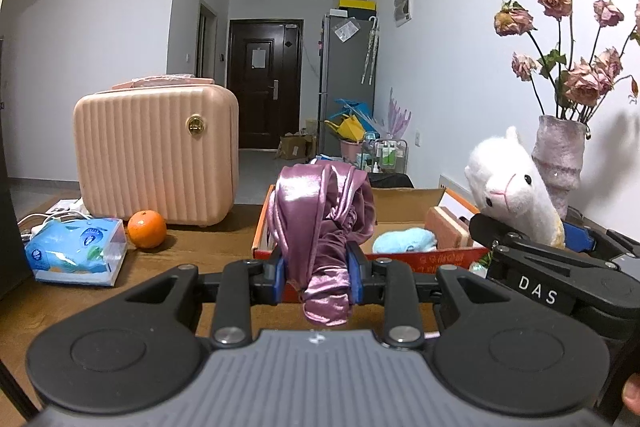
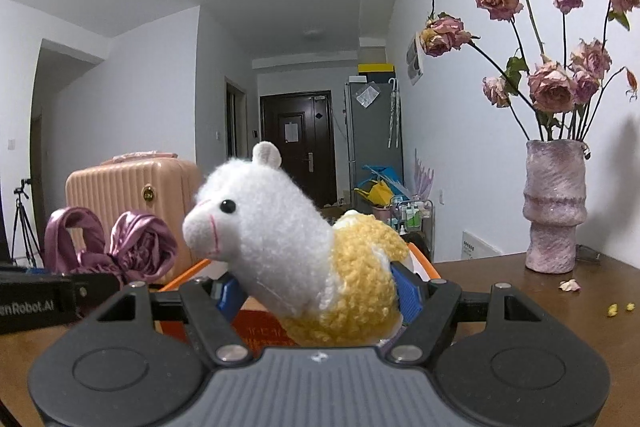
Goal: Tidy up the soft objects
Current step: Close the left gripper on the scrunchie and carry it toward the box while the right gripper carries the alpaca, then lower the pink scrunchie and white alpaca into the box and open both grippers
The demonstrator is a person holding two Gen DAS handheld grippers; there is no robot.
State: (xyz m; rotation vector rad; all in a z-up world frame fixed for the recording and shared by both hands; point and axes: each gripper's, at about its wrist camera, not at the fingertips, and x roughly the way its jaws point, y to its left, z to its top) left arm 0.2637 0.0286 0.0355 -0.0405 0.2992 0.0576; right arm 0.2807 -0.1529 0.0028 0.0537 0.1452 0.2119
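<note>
My left gripper (image 1: 316, 277) is shut on a purple satin cloth (image 1: 320, 223), held bunched up just in front of an open orange cardboard box (image 1: 424, 259). The box holds a light blue soft item (image 1: 404, 241) and a pink sponge (image 1: 446, 233). My right gripper (image 2: 316, 293) is shut on a white and yellow plush alpaca (image 2: 304, 239), held above the box's near edge (image 2: 256, 323). The alpaca (image 1: 512, 187) and right gripper (image 1: 552, 255) show at the right of the left wrist view. The satin cloth (image 2: 120, 247) shows at the left of the right wrist view.
A pink ribbed case (image 1: 156, 155), an orange (image 1: 147, 229) and a blue tissue pack (image 1: 76, 251) sit on the wooden table at the left. A vase of dried roses (image 2: 554, 207) stands at the right by the wall. Petal bits (image 2: 570, 285) lie near it.
</note>
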